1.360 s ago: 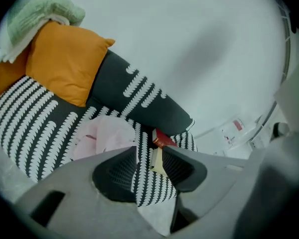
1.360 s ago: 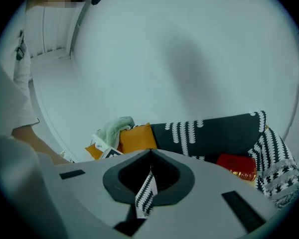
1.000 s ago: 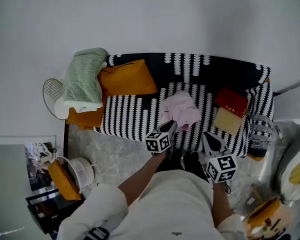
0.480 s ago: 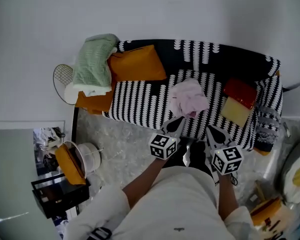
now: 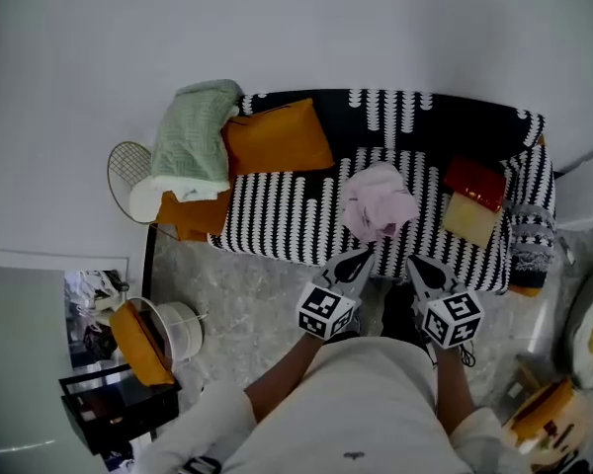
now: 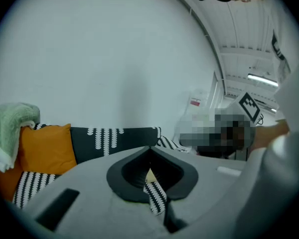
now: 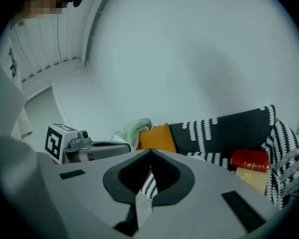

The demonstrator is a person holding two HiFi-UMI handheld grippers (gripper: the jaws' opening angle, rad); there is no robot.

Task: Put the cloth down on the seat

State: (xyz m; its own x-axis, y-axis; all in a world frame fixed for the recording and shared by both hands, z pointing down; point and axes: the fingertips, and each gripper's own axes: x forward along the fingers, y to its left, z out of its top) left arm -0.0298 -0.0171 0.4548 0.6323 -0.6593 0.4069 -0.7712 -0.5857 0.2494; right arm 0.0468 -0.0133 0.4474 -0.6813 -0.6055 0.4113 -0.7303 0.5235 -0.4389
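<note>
A crumpled pink cloth (image 5: 378,201) lies on the black-and-white patterned seat (image 5: 287,215) of the sofa, right of its middle. My left gripper (image 5: 359,260) hovers at the seat's front edge, just below the cloth and apart from it, jaws shut with nothing between them. My right gripper (image 5: 422,266) is beside it to the right, also shut and empty. In the left gripper view the left gripper (image 6: 150,167) points at the sofa back; in the right gripper view the right gripper (image 7: 150,167) shows closed tips. The cloth is hidden in both gripper views.
An orange cushion (image 5: 277,137) and a green towel (image 5: 194,136) sit at the sofa's left end. A red book (image 5: 474,182) and a yellow book (image 5: 467,219) lie at the right. A wire basket (image 5: 128,171) and a white fan (image 5: 173,329) stand on the floor.
Both grippers have drawn back from the cloth toward the person. The left gripper let go of the cloth and its jaws have closed; the cloth stays on the seat.
</note>
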